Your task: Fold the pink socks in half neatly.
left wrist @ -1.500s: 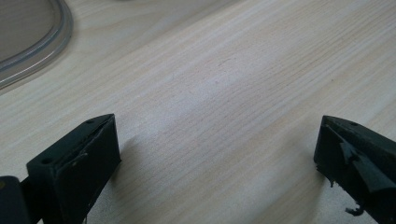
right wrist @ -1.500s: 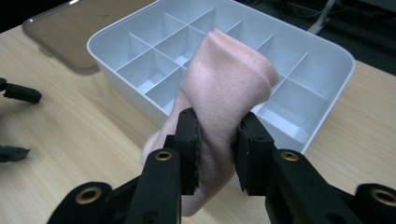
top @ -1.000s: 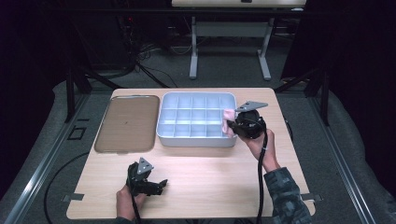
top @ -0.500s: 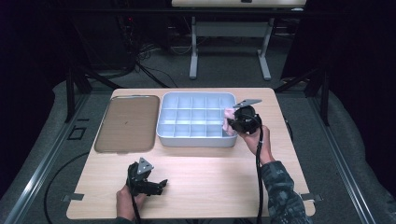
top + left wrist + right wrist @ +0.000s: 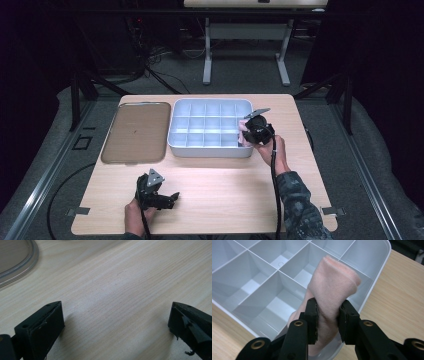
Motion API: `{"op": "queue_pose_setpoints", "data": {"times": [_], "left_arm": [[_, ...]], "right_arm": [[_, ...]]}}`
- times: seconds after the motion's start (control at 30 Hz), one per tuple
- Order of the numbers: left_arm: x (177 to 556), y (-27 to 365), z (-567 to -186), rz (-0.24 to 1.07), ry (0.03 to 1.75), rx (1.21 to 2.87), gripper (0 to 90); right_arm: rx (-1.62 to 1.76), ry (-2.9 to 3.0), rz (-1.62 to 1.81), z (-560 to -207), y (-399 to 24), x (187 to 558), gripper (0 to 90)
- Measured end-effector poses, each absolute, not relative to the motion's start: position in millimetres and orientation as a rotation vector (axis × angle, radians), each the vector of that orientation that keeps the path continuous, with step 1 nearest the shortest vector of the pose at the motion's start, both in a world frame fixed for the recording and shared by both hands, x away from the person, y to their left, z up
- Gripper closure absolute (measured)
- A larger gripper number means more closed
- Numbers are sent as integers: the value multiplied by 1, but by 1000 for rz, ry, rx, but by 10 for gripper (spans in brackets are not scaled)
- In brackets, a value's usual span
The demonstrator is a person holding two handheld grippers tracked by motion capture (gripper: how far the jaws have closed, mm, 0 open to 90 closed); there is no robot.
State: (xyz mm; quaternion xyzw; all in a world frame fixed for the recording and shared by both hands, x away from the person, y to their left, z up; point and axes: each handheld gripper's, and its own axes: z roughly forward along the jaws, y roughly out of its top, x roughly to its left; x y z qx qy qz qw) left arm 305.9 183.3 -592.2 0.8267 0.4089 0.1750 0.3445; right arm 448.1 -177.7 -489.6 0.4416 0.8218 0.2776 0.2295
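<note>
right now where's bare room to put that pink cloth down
Bare tabletop lies between the compartment box and the left gripper. The box cells look empty. Tightest is its right edge, where the right gripper holds the pink cloth.

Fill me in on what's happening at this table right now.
A person works with a gripper in each hand. The right gripper is clamped on a folded pink cloth and holds it over the near right corner of a grey divided tray, whose visible compartments look empty. The left gripper rests low over the wooden table with its jaws wide apart and nothing between them. A brownish lid lies flat to the left of the tray.
</note>
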Motion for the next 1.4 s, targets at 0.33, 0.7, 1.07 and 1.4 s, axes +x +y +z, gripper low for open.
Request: {"op": "queue_pose_setpoints", "data": {"times": [0.33,0.7,1.07,1.4], "left_arm": [[306,183,-592,454,1061,2147,0],[306,183,-592,455,1061,2147,1],[306,183,-592,455,1061,2146,1],[306,183,-592,454,1062,2146,1]], "right_arm": [[1237,2284,742,-502,-181,446,588],[1279,2279,855,-498,-191,440,751],[1319,2302,879,-498,-190,436,791],[1343,2298,903,-495,-193,433,700]]}}
